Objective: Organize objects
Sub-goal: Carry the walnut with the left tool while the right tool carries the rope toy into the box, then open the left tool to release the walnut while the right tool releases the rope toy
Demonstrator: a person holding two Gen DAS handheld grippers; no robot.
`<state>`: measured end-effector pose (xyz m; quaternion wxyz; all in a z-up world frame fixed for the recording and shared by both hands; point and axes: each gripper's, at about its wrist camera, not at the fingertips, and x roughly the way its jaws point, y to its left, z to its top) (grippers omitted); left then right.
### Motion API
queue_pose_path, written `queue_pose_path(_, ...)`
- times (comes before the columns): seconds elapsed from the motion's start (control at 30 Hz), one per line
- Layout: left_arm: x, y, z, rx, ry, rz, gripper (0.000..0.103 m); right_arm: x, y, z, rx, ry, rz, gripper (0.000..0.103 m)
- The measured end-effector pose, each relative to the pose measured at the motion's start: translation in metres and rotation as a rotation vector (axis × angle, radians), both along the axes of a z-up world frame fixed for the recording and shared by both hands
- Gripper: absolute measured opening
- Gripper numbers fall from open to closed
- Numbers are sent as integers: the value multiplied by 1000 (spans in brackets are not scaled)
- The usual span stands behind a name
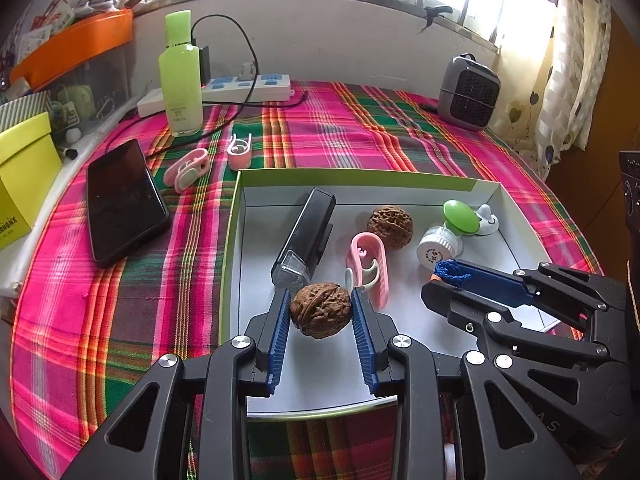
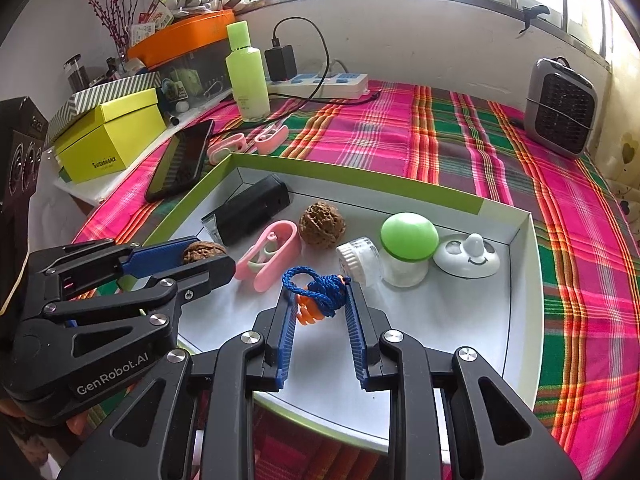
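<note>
A shallow white tray with a green rim (image 1: 236, 216) (image 2: 516, 300) lies on the plaid cloth. My left gripper (image 1: 320, 304) is shut on a brown walnut (image 1: 321, 310) just above the tray floor; the walnut also shows in the right wrist view (image 2: 202, 251). My right gripper (image 2: 320, 294) is shut on an orange toy with blue cord (image 2: 320, 294), also seen in the left wrist view (image 1: 450, 270). In the tray lie a second walnut (image 1: 390, 226) (image 2: 322, 226), a pink clip (image 1: 370, 270) (image 2: 270, 256), a black box (image 1: 306, 236) (image 2: 250, 210), a white jar (image 2: 360, 260), a green-capped jar (image 2: 408, 252) and a white smiley disc (image 2: 468, 258).
Left of the tray lie a black phone (image 1: 124, 200) and two pink clips (image 1: 188, 166) (image 1: 240, 152). Behind stand a green bottle (image 1: 180, 76), a power strip with cables (image 1: 248, 88), a yellow box (image 2: 112, 136) and an orange-lidded bin (image 2: 180, 36). A small grey heater (image 1: 468, 92) stands at the far right.
</note>
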<state>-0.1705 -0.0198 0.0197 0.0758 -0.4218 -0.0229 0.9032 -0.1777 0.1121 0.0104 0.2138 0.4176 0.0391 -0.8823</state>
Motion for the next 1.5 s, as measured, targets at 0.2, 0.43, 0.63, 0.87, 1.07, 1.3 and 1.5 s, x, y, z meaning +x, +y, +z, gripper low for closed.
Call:
queue_pose_path(0.2,-1,0,0,-6,1,-2,29,-3,-1,-3,4,-8,2,26)
queue_pose_path(0.43,-1,2,0,-14,1,0,29,-3,-1,-4,3,-10,1,26)
queue_pose_path(0.63,-2,3,0,-20,0,-1,29,-3,-1,-5,4,-14,-1,26)
queue_pose_path(0.87,-3,2,0,-20,-4,1,30,-2,-2,-3,11,-2,6,26)
queue_pose_path(1.07,-2,2,0,-20,-5,4,32,0,-3,-2,16,5,9,29)
queue_pose_path(1.3,1,1,1,-22,0,9,35,3,0,1,15,14,0,34)
queue_pose_path(1.5,8,-1,6,-16,7,15,38,7,1,3,13,17,-5,35)
